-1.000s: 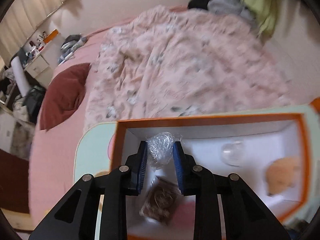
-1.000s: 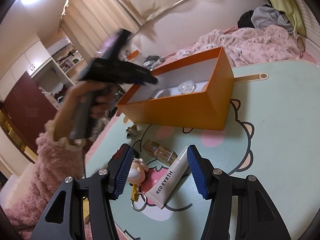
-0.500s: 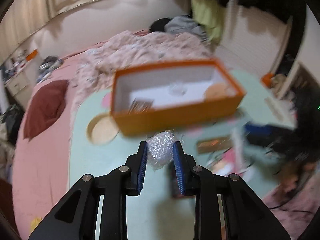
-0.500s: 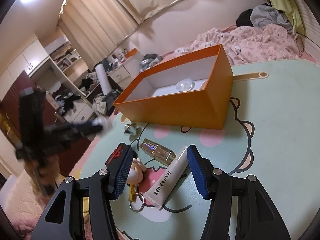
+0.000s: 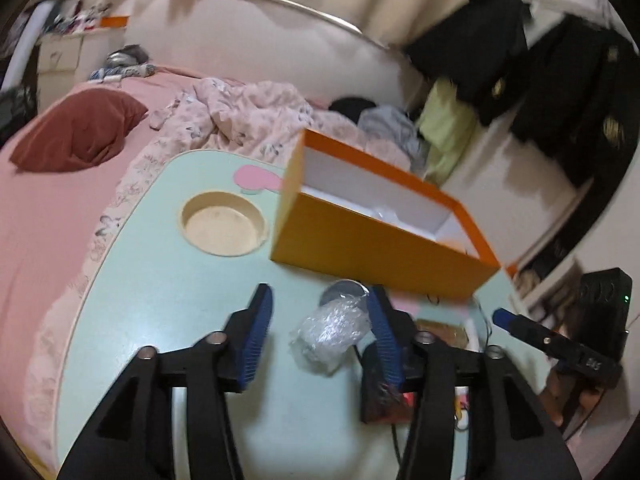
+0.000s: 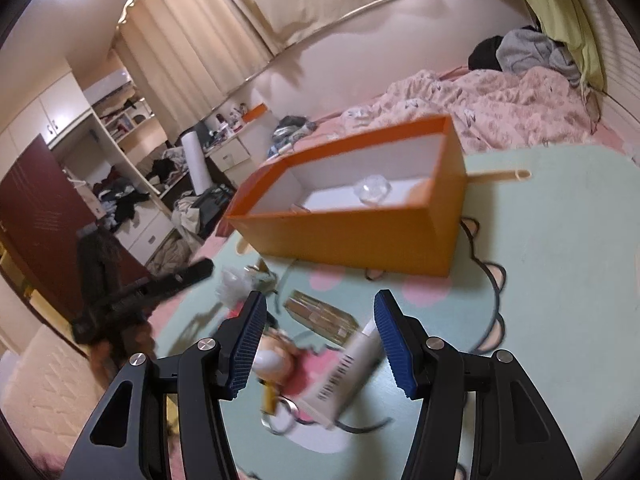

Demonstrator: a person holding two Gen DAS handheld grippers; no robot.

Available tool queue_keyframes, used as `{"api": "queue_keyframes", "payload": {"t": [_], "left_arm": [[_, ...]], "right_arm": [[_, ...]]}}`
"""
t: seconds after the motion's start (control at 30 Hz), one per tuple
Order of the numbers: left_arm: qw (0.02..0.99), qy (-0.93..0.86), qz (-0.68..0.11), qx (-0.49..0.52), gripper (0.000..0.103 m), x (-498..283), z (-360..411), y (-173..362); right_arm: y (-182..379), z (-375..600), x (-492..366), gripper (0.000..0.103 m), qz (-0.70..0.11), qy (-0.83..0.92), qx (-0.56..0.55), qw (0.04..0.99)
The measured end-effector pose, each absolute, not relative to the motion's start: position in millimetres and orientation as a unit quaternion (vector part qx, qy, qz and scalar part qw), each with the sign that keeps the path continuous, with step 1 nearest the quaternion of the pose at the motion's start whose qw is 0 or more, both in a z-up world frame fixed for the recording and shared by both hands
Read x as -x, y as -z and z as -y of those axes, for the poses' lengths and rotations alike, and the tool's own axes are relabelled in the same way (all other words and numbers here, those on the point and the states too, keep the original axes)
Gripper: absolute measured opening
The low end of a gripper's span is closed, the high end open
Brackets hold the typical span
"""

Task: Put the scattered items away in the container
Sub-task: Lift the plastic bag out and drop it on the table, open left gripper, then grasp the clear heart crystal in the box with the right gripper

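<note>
The orange box (image 6: pixel 352 216) held only a clear ball (image 6: pixel 374 189), while a crumpled plastic wad (image 5: pixel 330 334), tube (image 6: pixel 348 376) and keychain (image 6: pixel 276 364) lay on the counter (image 5: pixel 168 280) between both grippers' wide-open, empty fingers (image 5: pixel 254 336).

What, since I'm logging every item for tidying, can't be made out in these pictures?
- Left wrist view: contents of the orange box, mostly behind its near wall.
- Left wrist view: whether the plastic wrap clings to the open left claw or lies on the table.
- Right wrist view: print on the white tube and the keychain figure at the open right claw, both motion-blurred.
</note>
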State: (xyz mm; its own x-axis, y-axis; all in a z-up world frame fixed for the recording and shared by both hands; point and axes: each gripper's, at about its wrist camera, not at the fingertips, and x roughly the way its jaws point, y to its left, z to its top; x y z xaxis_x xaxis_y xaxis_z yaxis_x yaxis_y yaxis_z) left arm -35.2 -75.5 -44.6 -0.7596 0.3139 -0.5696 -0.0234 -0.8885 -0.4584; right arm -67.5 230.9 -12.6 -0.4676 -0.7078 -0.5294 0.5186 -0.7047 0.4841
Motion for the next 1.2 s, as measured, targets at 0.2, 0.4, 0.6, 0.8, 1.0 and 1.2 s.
{"api": "queue_keyframes", "payload": {"t": [0.2,0.4,0.6,0.8,1.0,1.2], "left_arm": [[0.097,-0.885,0.266,0.369,0.055,40,90,64],[0.087,-0.893,0.264,0.355,0.055,35,91,64],[0.086,-0.893,0.257,0.358,0.055,34,90,65],[0.076,-0.896,0.253,0.358,0.055,36,89,65],[0.078,-0.895,0.255,0.357,0.055,34,89,64],[0.079,-0.895,0.253,0.358,0.055,35,89,65]], "right_arm": [[-59,-171,91,0.056,0.025,0.878,-0.363,0.311],[-21,-123,199,0.053,0.009,0.806,-0.534,0.254],[28,-113,254,0.052,-0.005,0.795,-0.581,0.176],[39,-114,266,0.037,-0.002,0.785,-0.593,0.178],[37,-118,260,0.036,0.001,0.794,-0.579,0.184],[-22,-144,201,0.036,0.028,0.833,-0.496,0.243]]}}
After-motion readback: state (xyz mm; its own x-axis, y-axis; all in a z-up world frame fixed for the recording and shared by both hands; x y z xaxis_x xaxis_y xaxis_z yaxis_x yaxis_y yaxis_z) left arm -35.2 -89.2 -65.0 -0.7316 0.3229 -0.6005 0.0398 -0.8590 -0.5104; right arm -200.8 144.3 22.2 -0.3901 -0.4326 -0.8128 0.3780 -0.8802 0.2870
